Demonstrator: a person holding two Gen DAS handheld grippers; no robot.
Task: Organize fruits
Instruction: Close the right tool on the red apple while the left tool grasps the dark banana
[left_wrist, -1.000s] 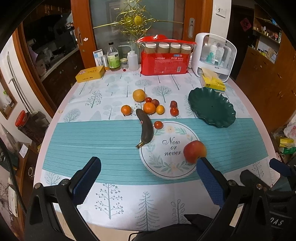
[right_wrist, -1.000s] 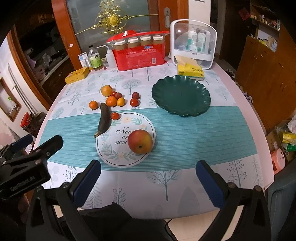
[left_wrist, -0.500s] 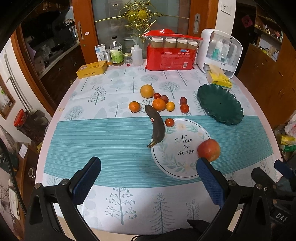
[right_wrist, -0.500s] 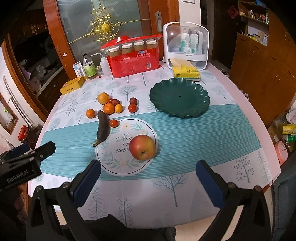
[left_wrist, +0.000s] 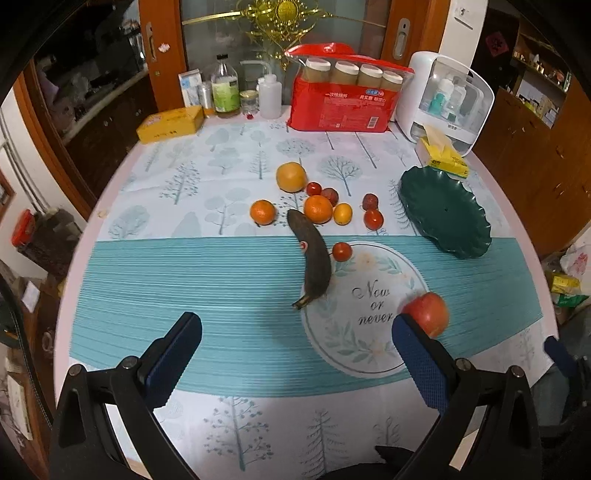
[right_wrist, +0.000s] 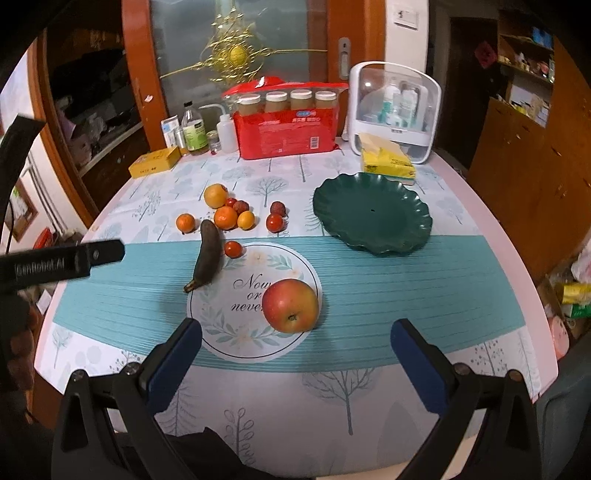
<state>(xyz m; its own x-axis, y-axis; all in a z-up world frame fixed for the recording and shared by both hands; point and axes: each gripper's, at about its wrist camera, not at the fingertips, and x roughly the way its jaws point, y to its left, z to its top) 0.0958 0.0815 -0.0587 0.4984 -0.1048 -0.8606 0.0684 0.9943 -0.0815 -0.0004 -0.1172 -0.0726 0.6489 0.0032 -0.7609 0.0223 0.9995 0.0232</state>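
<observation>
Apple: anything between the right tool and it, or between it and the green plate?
Nothing visible. The right tool is open, with the apple just ahead on the round mat. Only bare striped cloth lies between it and the green plate.

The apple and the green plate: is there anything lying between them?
No. In the right wrist view, only bare teal striped cloth lies between the apple and the green plate. The other fruits sit off to the left.

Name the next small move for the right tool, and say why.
Probably ease the right tool forward and down around the apple. Its jaws are open and empty, the apple sits just ahead between them on the round mat, and the green plate holds no fruit yet.
</observation>
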